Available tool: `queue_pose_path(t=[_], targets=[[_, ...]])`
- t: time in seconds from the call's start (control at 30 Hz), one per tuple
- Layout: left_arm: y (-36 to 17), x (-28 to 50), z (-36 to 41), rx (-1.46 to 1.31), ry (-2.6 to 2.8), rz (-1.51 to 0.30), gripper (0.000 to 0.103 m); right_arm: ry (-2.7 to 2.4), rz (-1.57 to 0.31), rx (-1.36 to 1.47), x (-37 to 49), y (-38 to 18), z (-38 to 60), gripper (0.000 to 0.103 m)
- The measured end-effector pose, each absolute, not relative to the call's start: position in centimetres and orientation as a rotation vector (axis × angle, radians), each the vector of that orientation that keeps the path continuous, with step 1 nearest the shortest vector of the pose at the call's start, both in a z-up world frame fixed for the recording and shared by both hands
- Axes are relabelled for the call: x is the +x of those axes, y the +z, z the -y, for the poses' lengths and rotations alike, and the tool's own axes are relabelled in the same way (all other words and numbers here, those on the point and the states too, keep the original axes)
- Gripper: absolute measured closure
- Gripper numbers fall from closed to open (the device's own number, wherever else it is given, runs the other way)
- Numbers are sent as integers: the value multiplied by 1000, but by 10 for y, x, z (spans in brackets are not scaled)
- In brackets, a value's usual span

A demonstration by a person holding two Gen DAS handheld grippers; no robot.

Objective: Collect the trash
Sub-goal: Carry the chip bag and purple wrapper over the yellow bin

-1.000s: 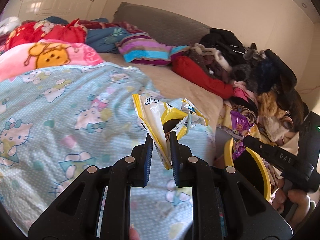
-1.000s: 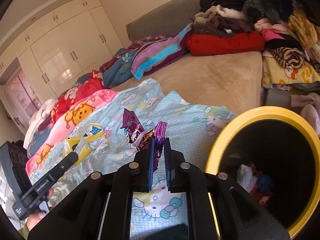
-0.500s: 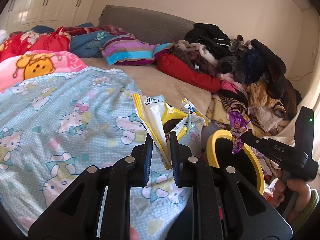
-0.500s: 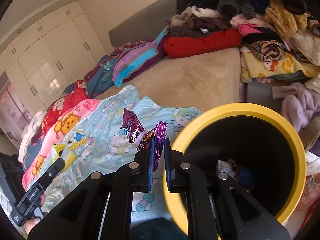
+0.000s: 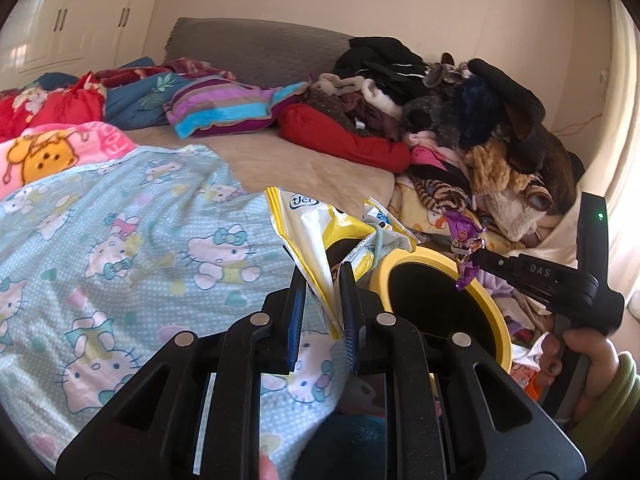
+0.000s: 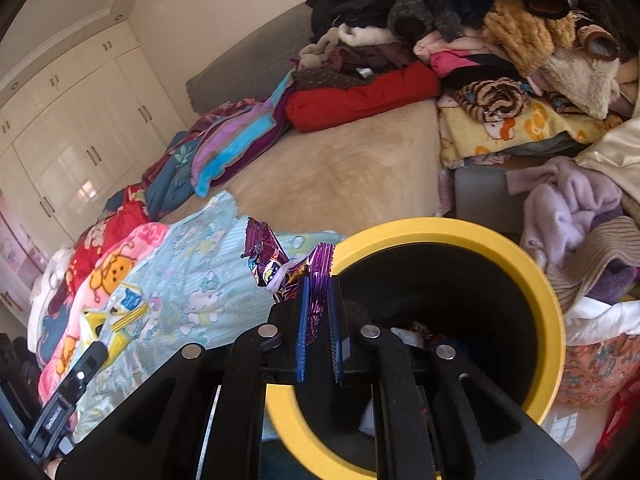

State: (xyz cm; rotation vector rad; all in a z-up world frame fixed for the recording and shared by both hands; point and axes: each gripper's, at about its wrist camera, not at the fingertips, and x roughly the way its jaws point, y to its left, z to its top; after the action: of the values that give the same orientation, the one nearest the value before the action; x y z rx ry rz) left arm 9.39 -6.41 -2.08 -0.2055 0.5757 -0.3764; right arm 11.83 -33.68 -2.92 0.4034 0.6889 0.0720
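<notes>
The left gripper (image 5: 322, 280) is clamped on a yellow-white snack bag (image 5: 316, 240); the right gripper (image 6: 318, 292) pinches a purple wrapper (image 6: 316, 280), the yellow-rimmed bin (image 6: 544, 280) just ahead, below its tips

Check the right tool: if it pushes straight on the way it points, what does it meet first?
Likely the yellow-rimmed bin. The right tool, shut on the purple wrapper, points down at the near rim and dark opening, so rim or inside first; depth is unclear.
</notes>
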Motion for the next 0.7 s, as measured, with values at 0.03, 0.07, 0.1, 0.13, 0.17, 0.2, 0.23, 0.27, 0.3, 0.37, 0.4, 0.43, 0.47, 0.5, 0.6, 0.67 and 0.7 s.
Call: queue_pose_path(t=[0.03, 0.07, 0.1, 0.13, 0.17, 0.2, 0.23, 0.27, 0.3, 0.37, 0.4, 0.43, 0.47, 0.5, 0.6, 0.67, 0.7], targets=[[-20, 94, 66, -200, -382, -575, 91, 66, -690, 412, 118, -29, 341, 93], [-20, 93, 71, -192, -389, -574, 91, 59, -690, 420, 117, -30, 346, 93], [-19, 92, 75, -185, -398, -574, 91, 50, -689, 431, 116, -30, 351, 93], [-18, 91, 81, -175, -406, -574, 91, 41, -688, 442, 115, -30, 356, 93], [-18, 90, 84, -166, -414, -574, 91, 32, -686, 454, 114, -31, 362, 93], [-18, 89, 88, -160, -420, -574, 91, 25, -685, 464, 113, -32, 367, 93], [-17, 89, 93, -152, -430, -573, 91, 17, -683, 472, 113, -32, 372, 93], [-17, 88, 96, -146, -435, -573, 91, 10, -682, 479, 112, -33, 376, 93], [-17, 88, 101, -137, -443, -572, 91, 2, -681, 489, 111, -34, 381, 93], [-17, 87, 108, -122, -457, -573, 91, -14, -683, 497, 109, -36, 389, 93], [-17, 86, 113, -114, -465, -573, 91, -29, -685, 490, 108, -37, 394, 93], [-17, 86, 116, -107, -470, -573, 91, -39, -687, 483, 108, -38, 396, 93], [-17, 86, 121, -99, -476, -574, 91, -47, -689, 477, 107, -39, 399, 93], [-18, 85, 126, -88, -485, -576, 91, -52, -691, 479, 107, -40, 402, 93], [-20, 86, 138, -65, -501, -583, 91, -57, -699, 501, 106, -46, 412, 93], [-22, 86, 146, -48, -513, -588, 91, -64, -704, 503, 105, -49, 415, 93], [-22, 87, 149, -41, -517, -590, 91, -67, -708, 502, 105, -51, 417, 93]])
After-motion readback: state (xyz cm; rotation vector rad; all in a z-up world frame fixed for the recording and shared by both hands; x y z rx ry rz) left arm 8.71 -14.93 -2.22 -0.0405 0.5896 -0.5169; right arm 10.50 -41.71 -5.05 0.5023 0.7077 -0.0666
